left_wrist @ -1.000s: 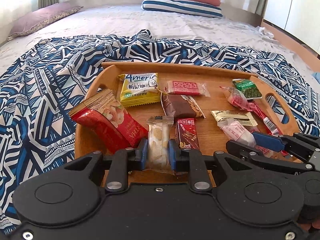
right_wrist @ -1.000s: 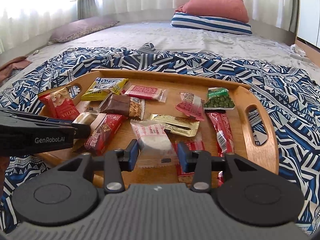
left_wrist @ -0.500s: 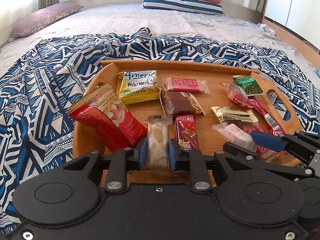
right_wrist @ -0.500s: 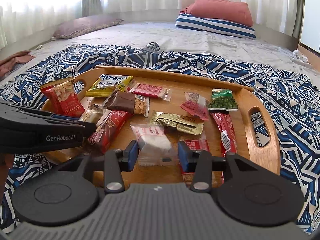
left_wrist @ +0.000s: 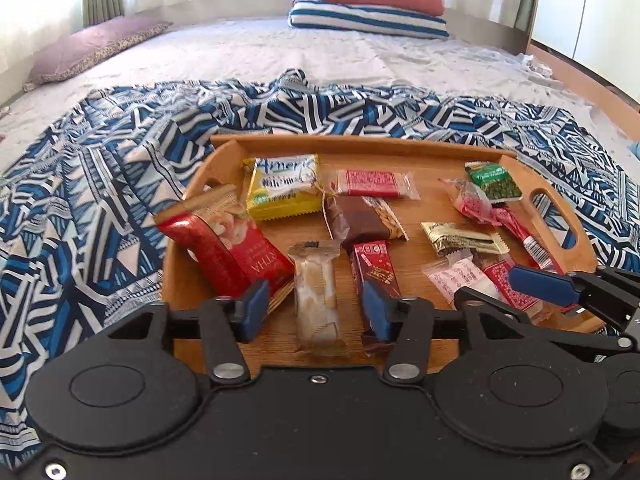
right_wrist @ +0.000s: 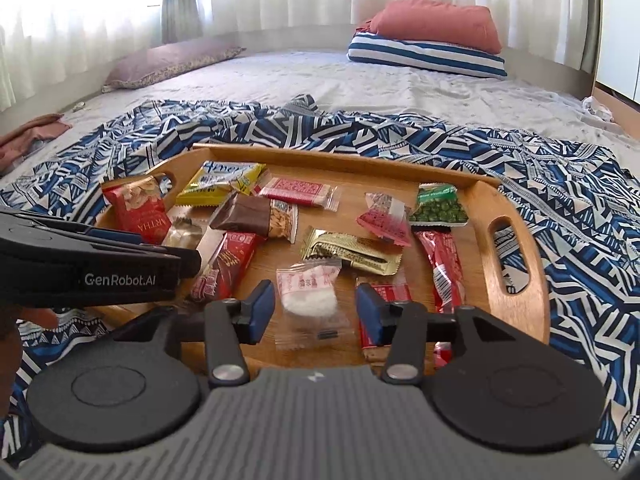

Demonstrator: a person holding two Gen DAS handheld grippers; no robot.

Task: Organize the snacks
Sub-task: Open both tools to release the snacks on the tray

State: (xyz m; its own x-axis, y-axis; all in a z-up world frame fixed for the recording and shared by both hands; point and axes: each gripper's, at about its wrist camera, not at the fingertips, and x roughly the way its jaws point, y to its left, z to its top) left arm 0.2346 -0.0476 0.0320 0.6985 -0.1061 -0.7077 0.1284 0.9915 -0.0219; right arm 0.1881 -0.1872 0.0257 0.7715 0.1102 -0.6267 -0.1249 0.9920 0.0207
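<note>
A wooden tray (left_wrist: pixel 360 146) (right_wrist: pixel 516 288) on a blue patterned cloth holds several snack packets. My left gripper (left_wrist: pixel 316 310) is open over the tray's near edge; a pale biscuit bar (left_wrist: pixel 316 292) lies on the tray between its fingers, untouched. A red nut bag (left_wrist: pixel 224 248) leans at its left and a dark red bar (left_wrist: pixel 376 268) lies at its right. My right gripper (right_wrist: pixel 316 312) is open with a clear pink-printed packet (right_wrist: pixel 310 288) lying between its fingers. The left gripper shows in the right wrist view (right_wrist: pixel 188 258).
Also in the tray are a yellow packet (left_wrist: pixel 284 192), a brown bar (left_wrist: pixel 360 220), a gold packet (right_wrist: pixel 352 250), a green pea packet (right_wrist: pixel 438 210) and a long red stick (right_wrist: pixel 446 268). The cloth (left_wrist: pixel 100 184) covers a bed with pillows (left_wrist: pixel 368 4) at the back.
My left gripper has opened and let go of the pale biscuit bar, which now lies on the tray. My right gripper stays open around the pink packet. Both have drawn back slightly.
</note>
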